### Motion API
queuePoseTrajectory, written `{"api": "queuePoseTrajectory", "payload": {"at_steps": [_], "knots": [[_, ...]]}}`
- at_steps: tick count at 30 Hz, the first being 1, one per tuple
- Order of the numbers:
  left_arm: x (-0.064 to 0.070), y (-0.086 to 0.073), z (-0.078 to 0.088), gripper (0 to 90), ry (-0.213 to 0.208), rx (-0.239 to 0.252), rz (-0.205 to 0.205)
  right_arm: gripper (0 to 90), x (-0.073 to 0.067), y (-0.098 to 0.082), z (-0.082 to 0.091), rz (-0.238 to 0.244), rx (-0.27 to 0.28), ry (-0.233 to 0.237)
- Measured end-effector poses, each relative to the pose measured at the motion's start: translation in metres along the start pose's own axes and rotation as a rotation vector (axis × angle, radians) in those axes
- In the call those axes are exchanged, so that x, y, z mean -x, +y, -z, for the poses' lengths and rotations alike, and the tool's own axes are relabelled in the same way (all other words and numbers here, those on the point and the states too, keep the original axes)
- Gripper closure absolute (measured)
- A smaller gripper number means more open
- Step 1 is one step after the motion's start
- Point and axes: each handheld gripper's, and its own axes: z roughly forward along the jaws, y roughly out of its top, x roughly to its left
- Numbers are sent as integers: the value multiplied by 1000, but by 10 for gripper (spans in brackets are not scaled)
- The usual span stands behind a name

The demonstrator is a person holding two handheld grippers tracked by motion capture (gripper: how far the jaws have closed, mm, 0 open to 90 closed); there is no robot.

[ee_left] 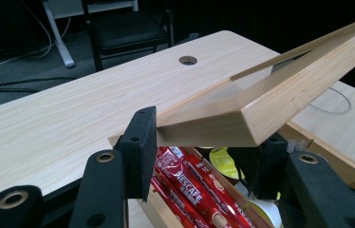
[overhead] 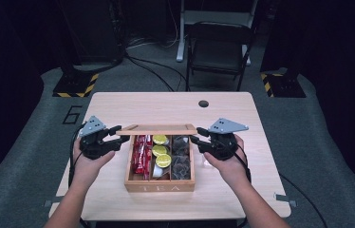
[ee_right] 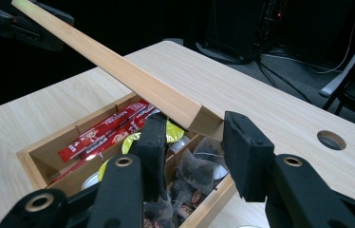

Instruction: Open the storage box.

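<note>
A wooden tea box (overhead: 159, 186) stands mid-table with its lid (overhead: 156, 128) lifted above the back edge. My left gripper (overhead: 123, 138) is shut on the lid's left corner (ee_left: 242, 118), one jaw on each side of the wood. At the opposite end, my right gripper (overhead: 194, 139) is shut on the lid (ee_right: 166, 97). Inside the box lie red Nescafe sticks (overhead: 141, 154) in the left compartment, yellow-green capsules (overhead: 161, 152) in the middle and dark tea bags (overhead: 181, 159) on the right. The left gripper view shows the sticks (ee_left: 190, 183) just under the lid.
The light wooden table (overhead: 242, 118) has a round cable hole (overhead: 203, 103) behind the box. A black chair (overhead: 218, 47) stands beyond the far edge. Stands with yellow-black striped bases (overhead: 76, 85) sit on the floor at both back corners.
</note>
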Motion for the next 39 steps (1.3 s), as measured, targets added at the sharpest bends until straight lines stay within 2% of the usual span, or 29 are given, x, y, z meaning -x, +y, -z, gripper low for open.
{"api": "queuePoseTrajectory", "payload": {"at_steps": [1,8,15,18,21,23,28,32,37,39], "knots": [[-1,1,0,524,1,-3,-3,607,0,1,0,-15,-9,0],[-5,7,-2,526,-8,0,-2,604,4,7,-5,-5,-11,-14],[-7,9,-3,524,-16,6,0,594,6,8,-8,-23,-2,-15],[-8,9,-3,524,-17,8,-3,577,5,9,-9,-42,3,-19],[-7,9,-3,524,-16,10,-3,541,4,9,-8,-35,6,-16],[-8,9,-3,524,-16,13,-1,509,1,8,-7,-19,14,-38],[-7,8,-3,524,-14,17,3,484,-3,4,-3,-15,32,-64],[-7,8,-3,523,-12,19,2,474,-5,-4,-1,-61,43,-67],[-6,7,-3,523,-12,16,0,480,-5,-18,2,-88,54,-71],[-6,7,-3,523,-9,17,-1,479,-5,-25,1,-110,52,-59]]}}
